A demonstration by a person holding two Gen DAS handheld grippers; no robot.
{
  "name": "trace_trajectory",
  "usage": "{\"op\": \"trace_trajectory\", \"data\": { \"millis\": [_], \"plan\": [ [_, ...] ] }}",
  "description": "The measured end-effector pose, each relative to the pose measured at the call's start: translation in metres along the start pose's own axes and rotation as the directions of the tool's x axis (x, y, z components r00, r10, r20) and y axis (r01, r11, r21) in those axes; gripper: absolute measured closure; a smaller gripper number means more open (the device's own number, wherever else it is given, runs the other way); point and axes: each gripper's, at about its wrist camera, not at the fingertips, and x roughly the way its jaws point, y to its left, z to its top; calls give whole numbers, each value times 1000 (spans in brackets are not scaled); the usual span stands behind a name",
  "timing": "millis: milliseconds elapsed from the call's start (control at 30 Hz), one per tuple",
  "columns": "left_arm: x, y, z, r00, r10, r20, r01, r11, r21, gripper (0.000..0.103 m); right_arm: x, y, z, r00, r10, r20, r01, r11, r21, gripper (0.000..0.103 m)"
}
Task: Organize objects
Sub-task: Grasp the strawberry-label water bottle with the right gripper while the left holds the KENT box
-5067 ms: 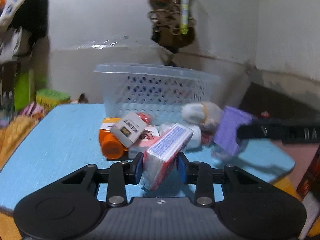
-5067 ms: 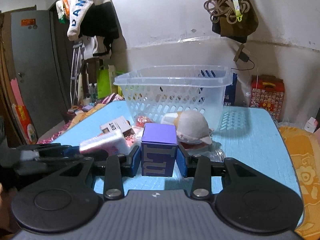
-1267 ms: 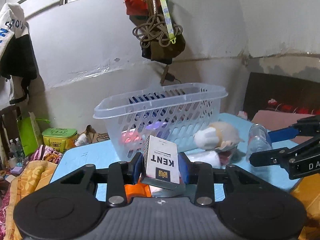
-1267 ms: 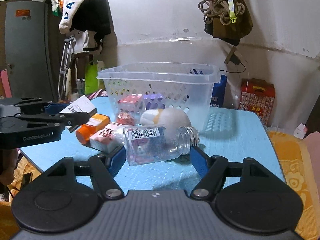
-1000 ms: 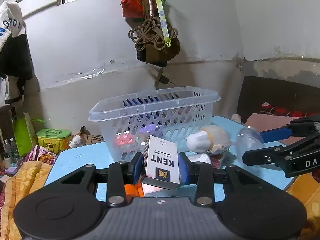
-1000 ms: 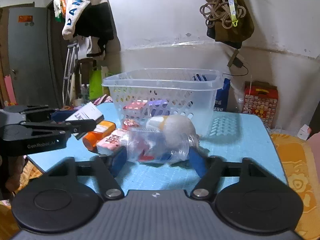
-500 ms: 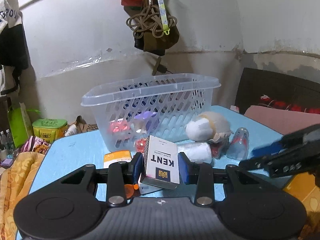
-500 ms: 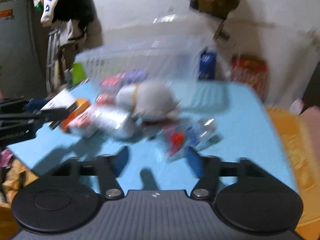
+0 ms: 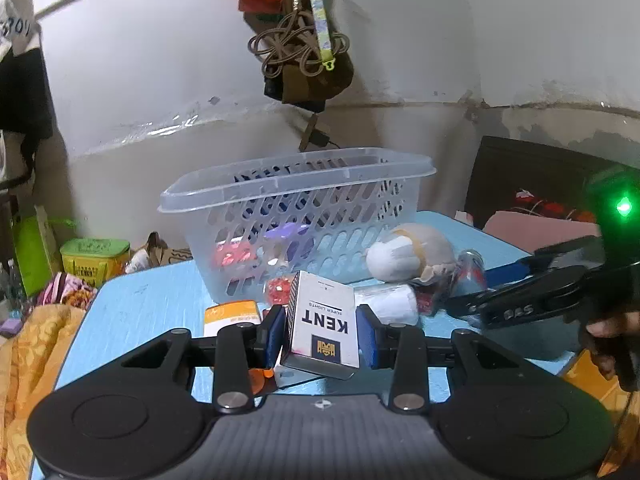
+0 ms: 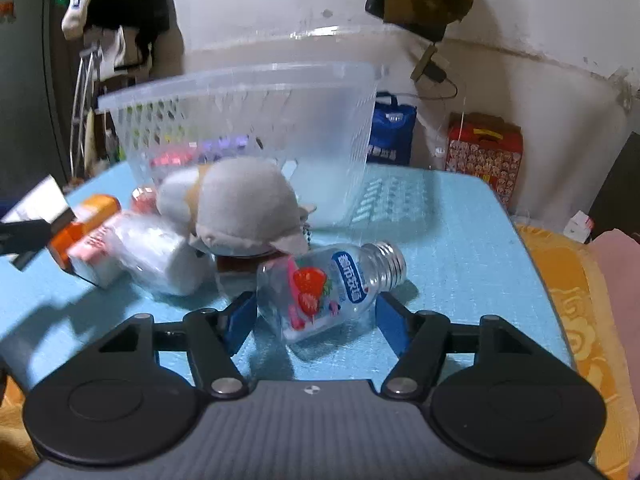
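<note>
On the blue table [image 10: 452,240], the right gripper [image 10: 316,314] straddles a lying strawberry-label bottle [image 10: 328,284]; its jaws have just been closing, though the pads look apart from the glass; only this view shows the label and threaded neck; over in the left wrist view that bottle is a blur behind the plush toy [image 9: 416,250]; there the left gripper [image 9: 322,334] is clamped on a KENT pack [image 9: 322,324], held before the clear basket [image 9: 280,184]; an orange bottle [image 10: 86,220] lies near.
</note>
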Motion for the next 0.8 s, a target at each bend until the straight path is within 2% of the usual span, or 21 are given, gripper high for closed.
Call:
{"op": "trace_trajectory", "data": {
  "millis": [100, 133, 167, 200, 300, 333, 367, 400, 433, 467, 567, 667, 733, 800],
  "plan": [
    [0, 2, 0, 1000, -4, 1, 4, 1000, -5, 61, -12, 2, -4, 1000, 4, 6, -4, 1000, 5, 39],
    [-1, 1, 0, 1000, -6, 4, 6, 1000, -2, 61, -15, 3, -5, 1000, 11, 3, -11, 1000, 7, 49],
    [-2, 1, 1, 1000, -6, 6, 6, 1000, 1, 61, -16, 4, -4, 1000, 25, -8, -25, 1000, 4, 88],
    [-3, 0, 1, 1000, -6, 9, 6, 1000, 5, 61, -15, 4, -5, 999, 35, -28, -35, 999, 12, 94],
    [-4, -1, 1, 1000, -4, 12, 4, 1000, 6, 61, -10, 4, -6, 999, 21, -43, -21, 1000, 0, 90],
    [-4, -1, 1, 1000, -5, 13, 5, 1000, 7, 61, -10, 3, -5, 999, 13, -43, -13, 1000, 2, 76],
    [-5, -1, 1, 1000, -6, 14, 6, 1000, 7, 61, -10, 3, -4, 999, -1, -36, 1, 1000, 3, 48],
    [-5, 0, 1, 1000, -5, 15, 5, 1000, 7, 61, -9, 2, -3, 999, -21, -24, 21, 1000, -2, 33],
    [-5, 0, 1, 1000, -4, 14, 4, 1000, 4, 61, -9, 2, -2, 999, -46, -10, 46, 999, -8, 14],
    [-5, 1, 2, 1000, -3, 12, 3, 1000, 0, 61, -9, 0, 0, 997, -70, 18, 70, 997, -11, 10],
    [-4, 1, 1, 1000, -8, 9, 8, 1000, -2, 61, -3, -9, 12, 989, -142, 50, 142, 990, -4, 11],
    [-4, 3, 1, 1000, -10, 11, 10, 1000, -1, 61, 1, -29, 19, 986, -158, 57, 156, 987, 39, 13],
    [-3, 6, 0, 1000, -9, 11, 9, 1000, -7, 61, 14, -40, 24, 984, -176, 39, 174, 984, 42, 14],
    [-1, 7, 0, 1000, -7, 4, 7, 1000, -17, 61, 34, -45, 30, 986, -165, -25, 166, 986, 21, 19]
  ]
}}
